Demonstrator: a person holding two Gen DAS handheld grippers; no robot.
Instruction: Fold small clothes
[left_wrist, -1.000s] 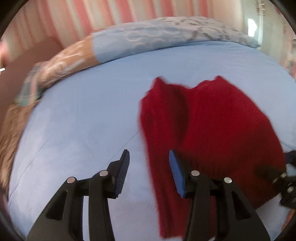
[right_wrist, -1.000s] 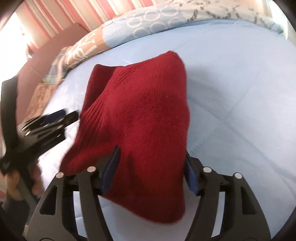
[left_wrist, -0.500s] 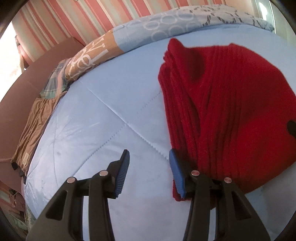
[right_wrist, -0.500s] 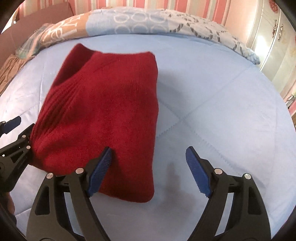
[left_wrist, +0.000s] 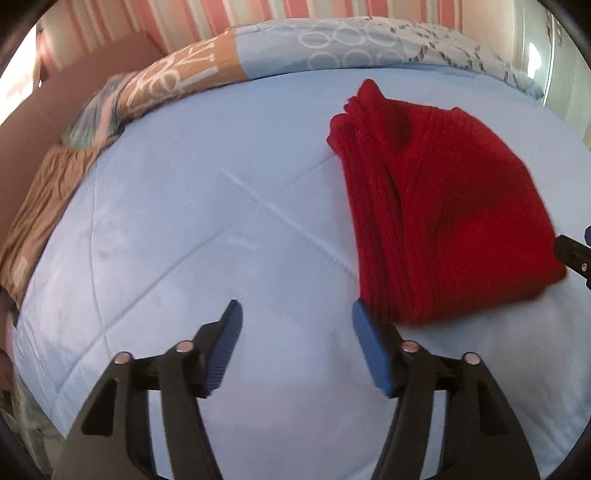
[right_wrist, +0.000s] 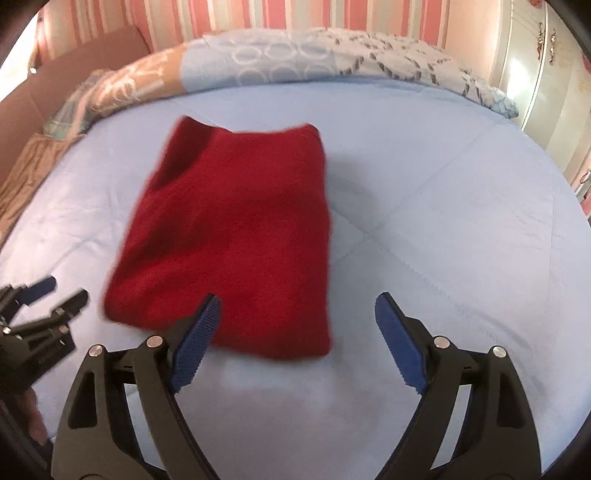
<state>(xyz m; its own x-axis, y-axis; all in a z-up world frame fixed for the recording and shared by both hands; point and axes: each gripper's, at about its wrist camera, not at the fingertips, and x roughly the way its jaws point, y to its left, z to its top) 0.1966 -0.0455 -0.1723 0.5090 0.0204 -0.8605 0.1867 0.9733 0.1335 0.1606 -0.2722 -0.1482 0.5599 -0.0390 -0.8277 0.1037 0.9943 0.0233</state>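
A folded red knitted garment (left_wrist: 443, 221) lies flat on the light blue quilted bedspread (left_wrist: 221, 258). In the left wrist view it is to the right of and beyond my left gripper (left_wrist: 295, 332), which is open and empty above the bedspread. In the right wrist view the garment (right_wrist: 236, 236) lies just ahead and left of my right gripper (right_wrist: 295, 321), which is open and empty. The left gripper also shows at the left edge of the right wrist view (right_wrist: 48, 299).
A patterned orange and blue duvet (left_wrist: 295, 51) is rolled along the far edge of the bed. A striped pink wall stands behind it. A cream wardrobe (right_wrist: 546, 85) stands at the right. Brown fabric (left_wrist: 33, 206) lies at the bed's left side.
My right gripper let go of the red garment and opened wide. Both grippers drew back from it. The garment now lies flat and folded on the bedspread.
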